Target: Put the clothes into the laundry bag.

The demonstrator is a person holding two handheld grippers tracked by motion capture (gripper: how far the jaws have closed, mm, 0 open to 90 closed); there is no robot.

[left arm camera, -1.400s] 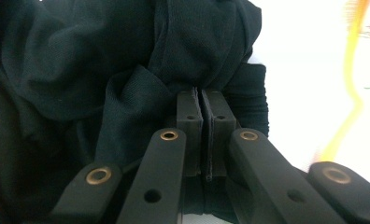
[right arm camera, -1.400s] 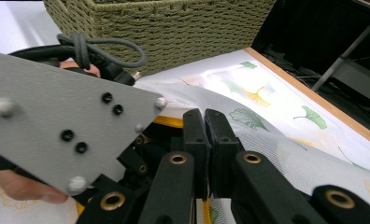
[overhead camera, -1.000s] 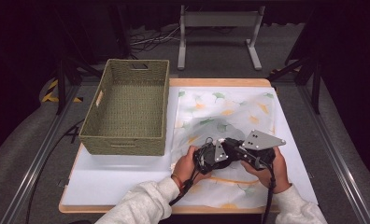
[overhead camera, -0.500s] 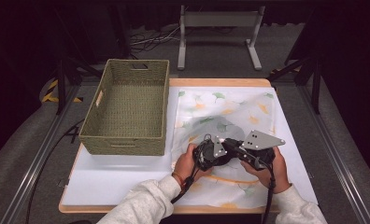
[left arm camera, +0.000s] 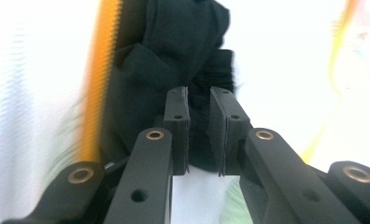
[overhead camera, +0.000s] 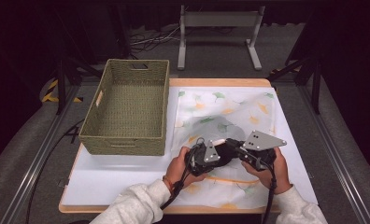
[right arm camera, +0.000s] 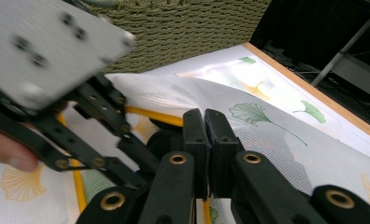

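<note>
Basket: a woven green basket stands on the left half of the desk, long axis running away from the person, open top up. It looks like the likely place for the finished work.

Mesh bag: a white mesh bag printed with ginkgo leaves lies flat on the right half of the desk, just beside the basket, long axis running from the person toward the far edge. Its near part is lifted into a hump, which I judge keeps the mouth open for loading.

Dark garment: a crumpled black cloth sits at the near middle of the bag, between the two hands and under the raised mesh, next to the yellow zip band. It is bunched, with no clear axis.

Left tool: it points right, toward the other hand. Its jaws have just been opening and stand a little apart, with the dark cloth right ahead of them but no longer pinched. Probably it has just let the cloth go inside the bag.

Right tool: it points left, jaws pressed together on the mesh edge, holding the flap up so the opening stays clear.
</note>
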